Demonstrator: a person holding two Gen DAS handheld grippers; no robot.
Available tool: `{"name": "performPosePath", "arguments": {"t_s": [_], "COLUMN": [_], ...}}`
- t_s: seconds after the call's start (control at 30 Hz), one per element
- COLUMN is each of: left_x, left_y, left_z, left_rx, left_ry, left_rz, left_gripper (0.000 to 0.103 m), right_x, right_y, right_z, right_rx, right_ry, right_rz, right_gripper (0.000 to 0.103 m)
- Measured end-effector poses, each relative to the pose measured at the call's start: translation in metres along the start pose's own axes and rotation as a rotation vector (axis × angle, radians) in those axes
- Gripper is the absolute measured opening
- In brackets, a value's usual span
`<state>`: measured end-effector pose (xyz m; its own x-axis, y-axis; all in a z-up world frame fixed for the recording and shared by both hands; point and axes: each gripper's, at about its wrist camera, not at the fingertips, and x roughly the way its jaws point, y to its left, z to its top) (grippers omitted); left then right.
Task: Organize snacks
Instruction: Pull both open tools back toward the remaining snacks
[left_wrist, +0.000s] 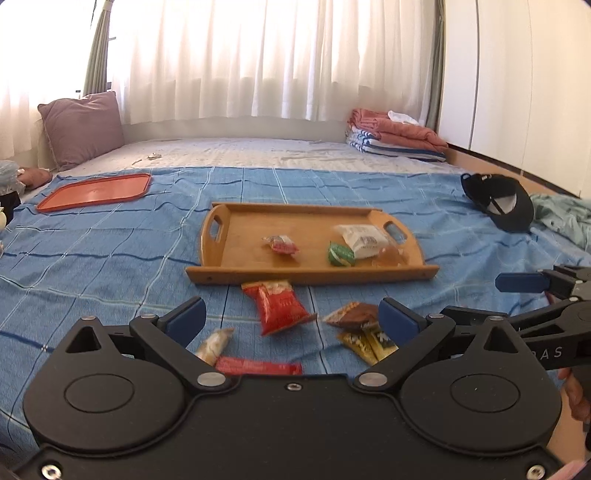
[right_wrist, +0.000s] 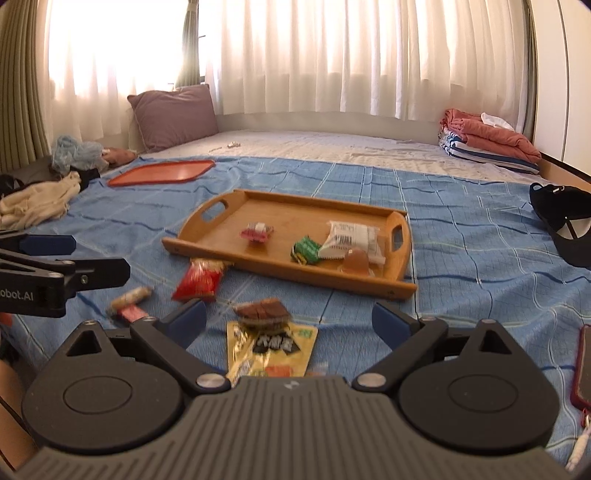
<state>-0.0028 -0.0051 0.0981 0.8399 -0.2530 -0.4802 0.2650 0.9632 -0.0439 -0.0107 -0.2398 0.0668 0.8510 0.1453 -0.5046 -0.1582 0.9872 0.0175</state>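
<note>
- While both grippers hover low over the bed's blue checked bedspread (left_wrist: 110, 251), neither touches a snack.
- Left gripper (left_wrist: 291, 319): jaws spread wide, nothing between the pads. The red crinkled snack bag (left_wrist: 279, 306) lies on the bedspread just ahead, between the fingertips as seen from the left wrist, clear of both.
- A beige wrapped snack (left_wrist: 214, 341) and a flat red bar wrapper (left_wrist: 258, 366) lie close under the left gripper's left finger.
- Right gripper (right_wrist: 290, 319): jaws likewise spread wide and empty. The brown-topped snack pack (right_wrist: 263, 312) and the yellow sachet with black lettering (right_wrist: 271, 349) lie below it, between its fingers, with the brown pack resting on the sachet's far end.
- Rectangular wooden tray with cut-out handles (left_wrist: 243, 225): sits on the bedspread beyond both grippers, its near rim just behind the red bag.
- Tray contents: a small red-and-white wrapped sweet (left_wrist: 281, 244) near the middle; a green wrapped sweet (left_wrist: 340, 254), a white barcoded packet (left_wrist: 364, 240) and a clear amber jelly cup (left_wrist: 389, 256) grouped at the right end.
- Flat orange plastic tray (left_wrist: 96, 192): far left, well apart from the snacks.
- Black cap (left_wrist: 498, 201): on the right edge of the bedspread.
</note>
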Motion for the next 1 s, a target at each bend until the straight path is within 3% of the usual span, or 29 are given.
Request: {"name": "performPosePath", "arguments": {"t_s": [0.47, 0.6, 0.77, 1.0], "left_x": [0.036, 0.046, 0.056, 0.07], "left_y": [0.013, 0.017, 0.025, 0.031], "left_z": [-0.049, -0.057, -0.066, -0.066], "left_rx": [-0.03, -0.046, -0.148, -0.111], "left_ry": [0.053, 0.087, 0.174, 0.181], "left_rz": [0.062, 0.027, -0.07, -0.008], "left_gripper": [0.101, 0.1, 0.093, 0.095], "right_x": [0.014, 0.018, 0.021, 0.024], "right_y": [0.02, 0.024, 0.022, 0.019], "right_z": [-0.048, -0.054, -0.06, -0.064], "right_rx": [-0.054, -0.069, -0.051, -0.057], "right_ry": [0.05, 0.047, 0.016, 0.036], "right_rz": [0.004, -0.001, -0.027, -0.027], "right_gripper": [0.1, 0.1, 0.1, 0.1]}}
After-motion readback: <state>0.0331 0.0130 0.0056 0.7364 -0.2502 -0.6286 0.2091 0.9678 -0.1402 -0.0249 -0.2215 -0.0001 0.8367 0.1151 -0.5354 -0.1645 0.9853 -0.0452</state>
